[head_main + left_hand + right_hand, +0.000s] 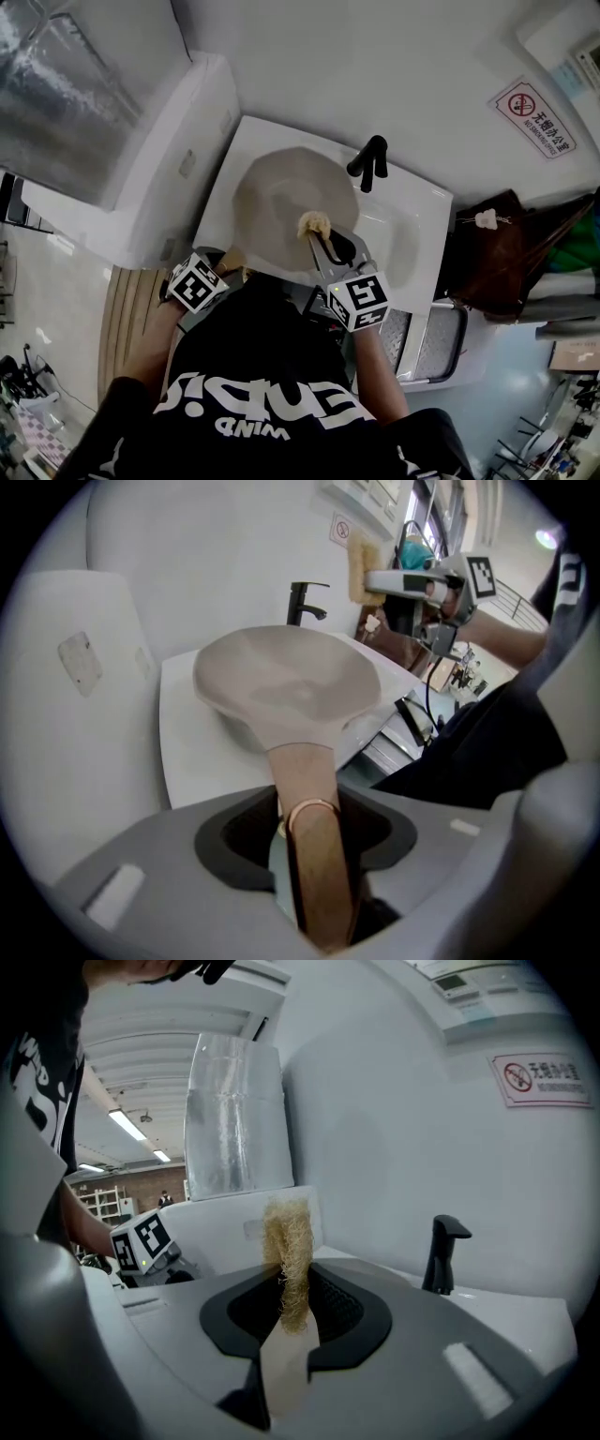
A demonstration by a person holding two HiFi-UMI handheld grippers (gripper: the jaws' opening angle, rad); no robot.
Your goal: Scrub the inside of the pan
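Observation:
A beige pan [281,202] hangs tilted over the white sink [417,211], its inside facing me. My left gripper [230,265] is shut on the pan's copper-coloured handle [314,855], which runs between the jaws in the left gripper view, with the pan bowl [286,682] beyond them. My right gripper [325,248] is shut on a scrub brush whose straw-coloured bristles [313,224] sit at the pan's near right rim. In the right gripper view the brush [289,1260] stands upright between the jaws. I cannot tell whether the bristles touch the pan.
A black faucet [367,161] stands behind the sink. A large white box [141,169] sits against the sink's left side. A metal rack [431,342] lies to the right front, with a brown bag [492,253] beyond it. A red sign [534,117] hangs on the wall.

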